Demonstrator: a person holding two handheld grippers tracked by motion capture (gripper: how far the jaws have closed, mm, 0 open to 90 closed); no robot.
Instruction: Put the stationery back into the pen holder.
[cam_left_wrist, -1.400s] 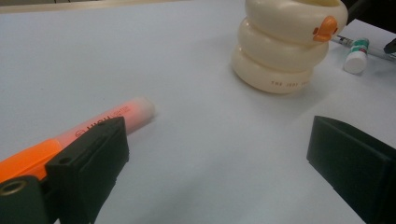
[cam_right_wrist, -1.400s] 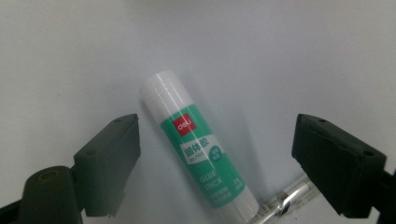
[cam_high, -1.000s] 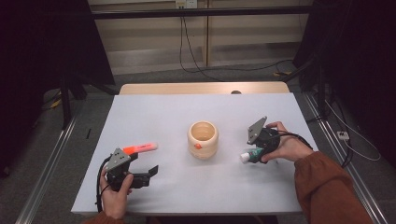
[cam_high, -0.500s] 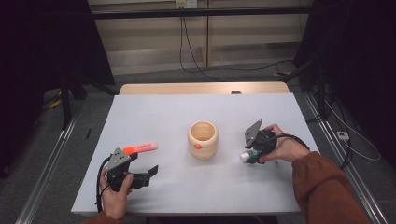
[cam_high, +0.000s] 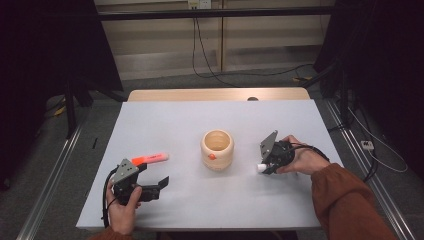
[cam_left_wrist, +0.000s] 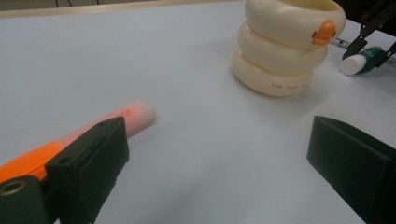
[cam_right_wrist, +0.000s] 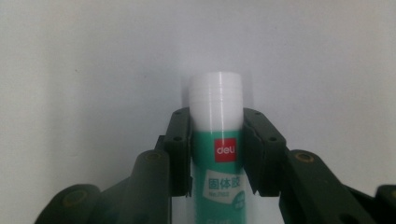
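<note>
A cream ringed pot with an orange duck bill (cam_high: 217, 148) (cam_left_wrist: 286, 44) stands at the table's middle. My right gripper (cam_high: 265, 165) (cam_right_wrist: 216, 140), just right of the pot, is shut on a green glue stick with a white cap (cam_right_wrist: 217, 140) (cam_high: 261, 168) (cam_left_wrist: 362, 62), cap pointing toward the pot. An orange highlighter (cam_high: 150, 159) (cam_left_wrist: 93, 130) lies at the front left, touching the table. My left gripper (cam_high: 152, 185) (cam_left_wrist: 224, 163) rests open beside it, the highlighter just outside its left jaw.
The white table (cam_high: 165, 125) has a wooden strip (cam_high: 215, 94) along its far edge. Metal rails (cam_high: 55, 170) run along both sides on the floor. Cables (cam_high: 365, 145) lie on the floor at the right.
My right gripper with the glue stick has shifted slightly left toward the pot and a little lower. The left gripper and highlighter have not moved.
</note>
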